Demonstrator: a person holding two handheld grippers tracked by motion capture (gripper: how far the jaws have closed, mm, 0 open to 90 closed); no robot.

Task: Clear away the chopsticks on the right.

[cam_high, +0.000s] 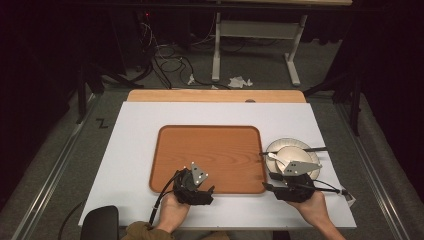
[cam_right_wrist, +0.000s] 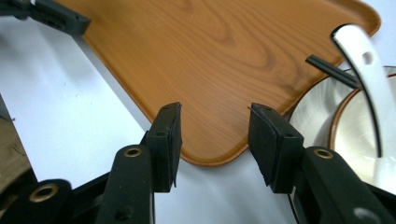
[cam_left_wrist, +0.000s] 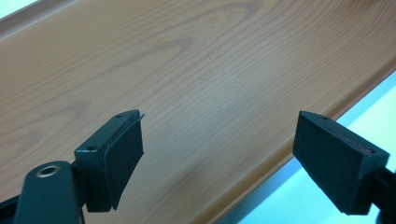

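Rectangular wood-grain brown tray [cam_high: 210, 150] lies empty mid-desk [cam_high: 135, 150]; stacked white plates [cam_high: 285, 145] with spoon [cam_right_wrist: 362, 60] sit touching its right edge. Both hand-held grippers, left [cam_left_wrist: 217, 156] and right [cam_right_wrist: 212, 140], hover spread and empty; probably best to approach the crockery level.

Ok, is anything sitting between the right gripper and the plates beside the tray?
Nothing visible blocks it. The right gripper is open, just near of the stacked plates. A white spoon and a black chopstick lie on the plates; the wooden tray lies to their left.
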